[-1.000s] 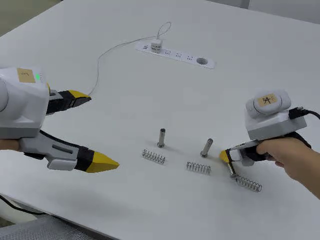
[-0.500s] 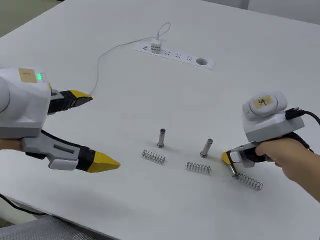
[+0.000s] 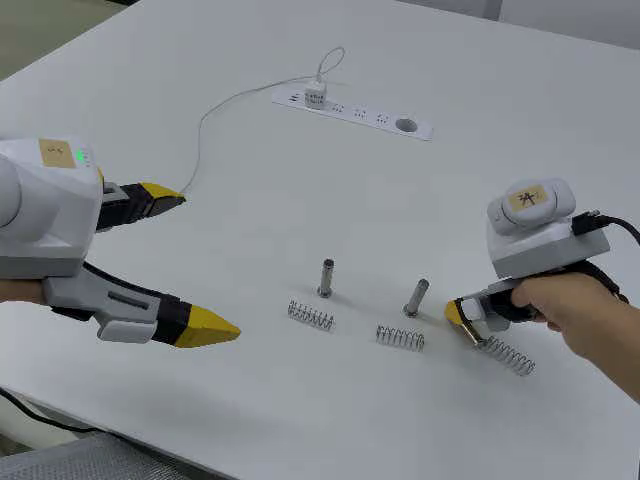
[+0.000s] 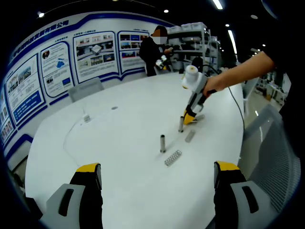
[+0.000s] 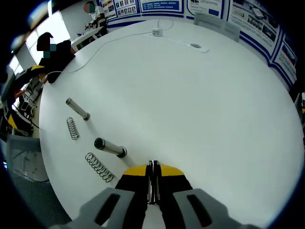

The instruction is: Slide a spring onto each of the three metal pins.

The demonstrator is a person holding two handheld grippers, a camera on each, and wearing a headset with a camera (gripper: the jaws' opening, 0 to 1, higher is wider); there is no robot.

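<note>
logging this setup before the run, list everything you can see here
table: one, white, under everything
pins: three, grey metal; two upright mid-table, the third pin held by the right gripper
springs: three, silver, lying flat near the pins, none on a pin
power strip: one, white, far side of the table
plug: one, white, in the strip, its white cable trailing left
posters: several, blue and white, on the wall behind
left gripper: one, white with yellow tips, jaws open, holding nothing
right gripper: one, same colours, jaws shut on the third pin
hand: one, gripping the right gripper
</note>
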